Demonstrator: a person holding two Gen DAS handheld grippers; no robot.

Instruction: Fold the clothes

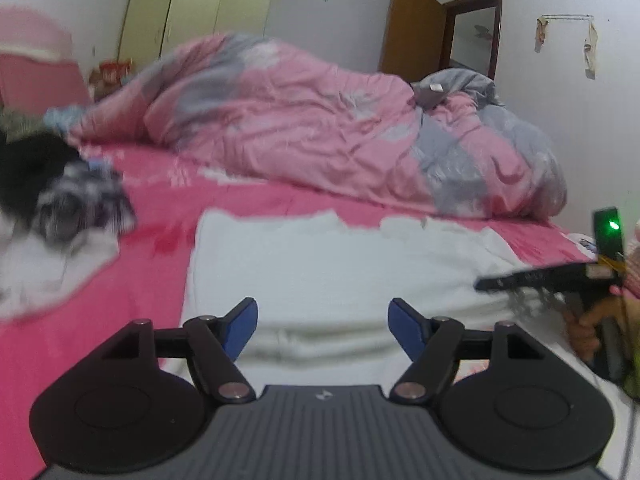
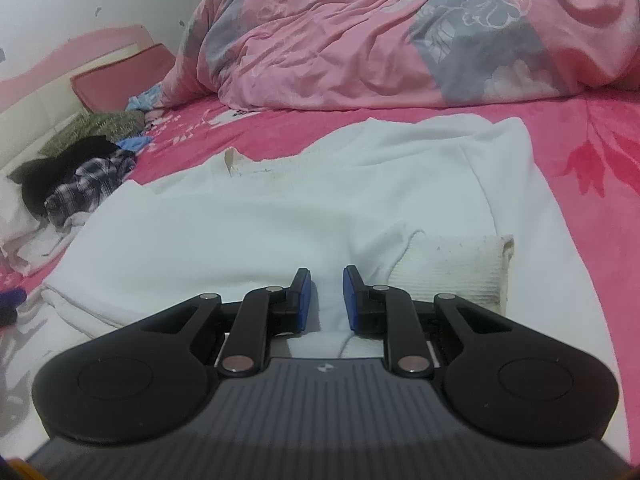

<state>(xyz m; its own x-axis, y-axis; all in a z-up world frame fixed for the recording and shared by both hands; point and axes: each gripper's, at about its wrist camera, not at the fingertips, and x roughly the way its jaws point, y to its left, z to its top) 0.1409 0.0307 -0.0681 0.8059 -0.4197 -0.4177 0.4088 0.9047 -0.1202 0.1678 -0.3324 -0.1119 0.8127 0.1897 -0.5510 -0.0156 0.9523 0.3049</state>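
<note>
On the pink bed sheet a white sweater lay spread flat, filling the near half of the bed in both views. It looked thick and soft, its body smoothed out with a few low creases, and its neck opening faced the far side with a small tan tag standing up at the collar. One sleeve was folded in over the body, so that its ribbed cuff (speckled with dark lint and yellowed at the edge) rested on the lower right part of the cloth. The right gripper hovered low over the near hem, its blue pads a narrow gap apart with white fabric showing between them; I could not tell whether it pinched the cloth or merely sat above it. The left gripper was spread wide and held nothing, hanging over a thick folded edge of the sweater. From the left view a hand could be seen at the right edge holding the other tool. Behind the sweater a crumpled pink and grey quilt was heaped along the wall, and a blurred pile of black and plaid clothes sat off to the left.
</note>
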